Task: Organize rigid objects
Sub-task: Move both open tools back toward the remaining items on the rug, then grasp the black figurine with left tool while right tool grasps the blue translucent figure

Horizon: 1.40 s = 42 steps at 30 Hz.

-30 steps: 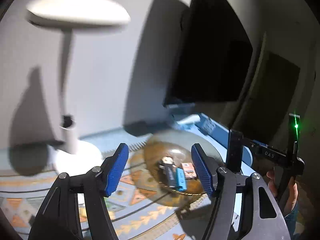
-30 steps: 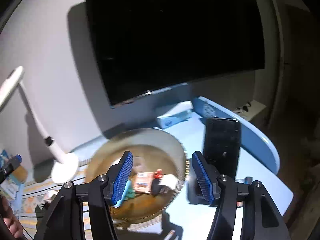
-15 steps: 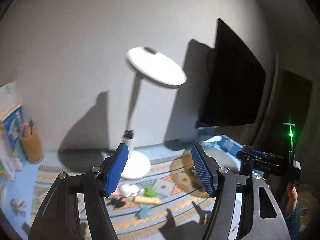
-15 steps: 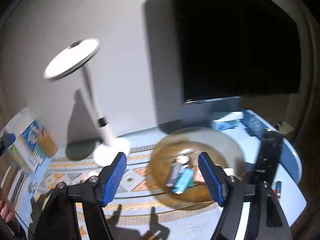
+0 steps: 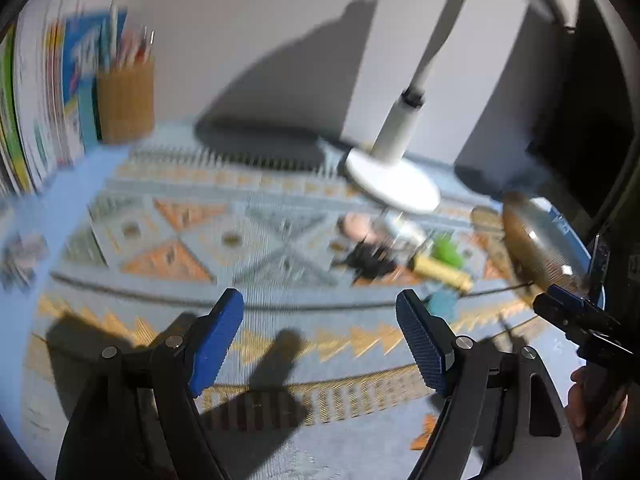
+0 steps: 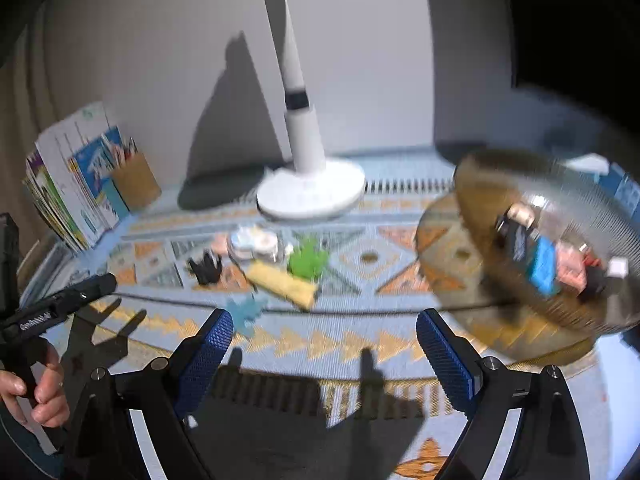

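Both tools are spread wide with nothing between their blue pads: my left tool (image 5: 320,340) and my right tool (image 6: 324,352) have just been opening, and each hangs over the patterned mat (image 6: 360,340) on the tabletop, pointing down at the loose pieces. Those pieces lie in a cluster in front of the white lamp base (image 6: 312,192): a black clip-like thing (image 6: 206,268), a yellow bar (image 6: 282,284), a green piece (image 6: 308,262), a pale round piece (image 6: 252,242) and a blue piece (image 6: 246,312) nearest me. The brown bowl (image 6: 480,272) to the right already holds several small items, so I judge it to be the place for the rest. The pictures are blurred, so I should settle first, then take one piece per tool. The blue piece suits my right tool; I would come straight down astride it, pads clear of the yellow bar just beyond, and close gently before lifting toward the bowl.
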Each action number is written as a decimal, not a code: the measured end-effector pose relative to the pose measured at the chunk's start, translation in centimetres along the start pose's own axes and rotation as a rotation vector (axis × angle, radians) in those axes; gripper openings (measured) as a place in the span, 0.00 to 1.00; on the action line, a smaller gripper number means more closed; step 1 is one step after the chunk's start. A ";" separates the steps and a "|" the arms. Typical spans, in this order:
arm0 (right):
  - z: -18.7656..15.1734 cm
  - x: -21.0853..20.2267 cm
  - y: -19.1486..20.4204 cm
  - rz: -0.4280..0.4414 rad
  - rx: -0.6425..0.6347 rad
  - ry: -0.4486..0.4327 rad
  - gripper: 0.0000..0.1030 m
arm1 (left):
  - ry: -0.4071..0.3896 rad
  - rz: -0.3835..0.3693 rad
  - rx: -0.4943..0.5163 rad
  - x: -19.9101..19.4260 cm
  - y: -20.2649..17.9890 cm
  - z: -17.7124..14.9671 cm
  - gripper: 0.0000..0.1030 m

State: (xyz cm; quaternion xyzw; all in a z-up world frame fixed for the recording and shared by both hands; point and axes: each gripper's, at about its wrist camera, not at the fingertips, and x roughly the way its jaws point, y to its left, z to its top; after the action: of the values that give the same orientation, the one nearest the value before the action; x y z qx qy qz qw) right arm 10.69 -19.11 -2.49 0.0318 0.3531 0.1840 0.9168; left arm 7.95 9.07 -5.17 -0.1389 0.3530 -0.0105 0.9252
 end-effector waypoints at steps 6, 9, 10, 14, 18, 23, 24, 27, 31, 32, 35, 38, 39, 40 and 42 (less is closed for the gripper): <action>-1.4 2.4 -1.3 0.051 0.050 0.042 0.90 | 0.032 0.048 0.055 1.9 -0.8 -1.3 0.75; -1.4 2.7 -1.9 0.072 0.080 0.056 0.90 | 0.046 0.076 0.095 2.0 -1.7 -1.6 0.75; -1.3 2.3 -1.9 0.076 0.082 0.052 0.90 | 0.046 0.082 0.104 2.0 -1.9 -1.7 0.75; -1.3 2.1 -1.5 0.053 0.073 0.062 0.90 | 0.074 0.063 0.107 2.2 -2.0 -1.5 0.75; -0.7 3.1 0.1 0.164 0.108 0.146 0.90 | 0.161 -0.051 0.085 3.5 -2.5 0.8 0.75; 0.0 4.9 3.4 0.175 0.062 0.181 0.90 | 0.183 -0.086 0.126 6.5 -3.8 3.3 0.74; 0.1 5.3 4.2 0.164 0.032 0.187 0.90 | 0.199 -0.085 0.133 7.4 -4.0 3.4 0.74; -0.1 6.1 5.8 0.131 -0.029 0.191 0.88 | 0.230 -0.091 0.141 9.3 -4.4 3.4 0.72; 0.0 7.4 6.5 0.108 -0.062 0.210 0.74 | 0.220 -0.093 0.156 10.1 -5.1 4.0 0.67; 0.0 7.8 6.6 0.106 -0.062 0.218 0.72 | 0.222 -0.089 0.167 10.2 -5.2 4.0 0.61; 0.2 8.6 6.9 0.096 -0.058 0.214 0.67 | 0.188 -0.039 0.229 10.4 -6.0 3.7 0.46; 0.3 8.9 7.3 0.078 -0.076 0.203 0.54 | 0.167 -0.034 0.248 10.3 -5.9 3.4 0.45; 0.3 8.9 7.5 0.062 -0.084 0.197 0.47 | 0.166 -0.034 0.248 10.2 -5.8 3.4 0.45; 0.3 9.0 7.5 0.054 -0.088 0.194 0.40 | 0.167 -0.035 0.246 10.2 -5.8 3.4 0.45; 0.3 8.9 7.1 0.072 -0.078 0.194 0.39 | 0.170 -0.040 0.235 10.1 -5.8 3.4 0.45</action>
State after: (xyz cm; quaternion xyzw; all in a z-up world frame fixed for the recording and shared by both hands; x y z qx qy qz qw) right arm 14.72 -9.25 -6.52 -0.0091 0.4313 0.2326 0.8716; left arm 18.26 3.20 -7.76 -0.0353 0.4237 -0.0816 0.9014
